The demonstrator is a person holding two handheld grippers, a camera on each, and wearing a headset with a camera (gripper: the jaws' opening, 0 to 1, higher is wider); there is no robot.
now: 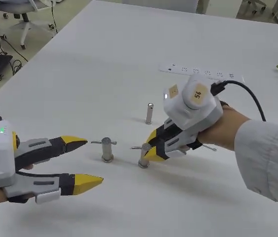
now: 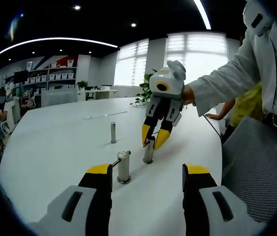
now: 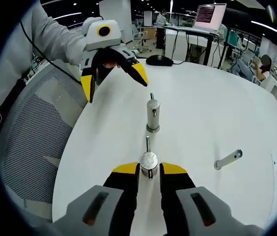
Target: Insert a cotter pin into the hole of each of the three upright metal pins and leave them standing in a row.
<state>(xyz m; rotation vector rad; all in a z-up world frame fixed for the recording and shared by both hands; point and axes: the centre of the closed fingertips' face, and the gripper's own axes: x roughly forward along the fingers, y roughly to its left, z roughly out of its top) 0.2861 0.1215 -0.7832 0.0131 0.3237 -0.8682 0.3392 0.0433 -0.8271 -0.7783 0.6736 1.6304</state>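
Three upright metal pins stand on the white table (image 1: 99, 74). The near-left pin (image 1: 107, 149) (image 2: 124, 167) (image 3: 152, 114) has a cotter pin (image 1: 96, 142) through its head. Around the head of the middle pin (image 1: 143, 157) (image 2: 149, 151) (image 3: 149, 162), my right gripper (image 1: 150, 146) (image 2: 153, 139) (image 3: 150, 172) has its jaws nearly closed on a cotter pin (image 1: 135, 147) (image 3: 148, 144) whose tip pokes out the far side. The far pin (image 1: 149, 113) (image 2: 113, 132) (image 3: 228, 160) stands bare. My left gripper (image 1: 86, 162) (image 2: 147, 183) (image 3: 113, 73) is open, short of the near-left pin.
A white power strip (image 1: 200, 72) lies at the back, and the right gripper's black cable (image 1: 257, 106) runs over the sleeve. A thin metal rod (image 1: 208, 147) shows beside the right hand. An office chair (image 1: 20, 10) and cables are on the floor beyond the table's left edge.
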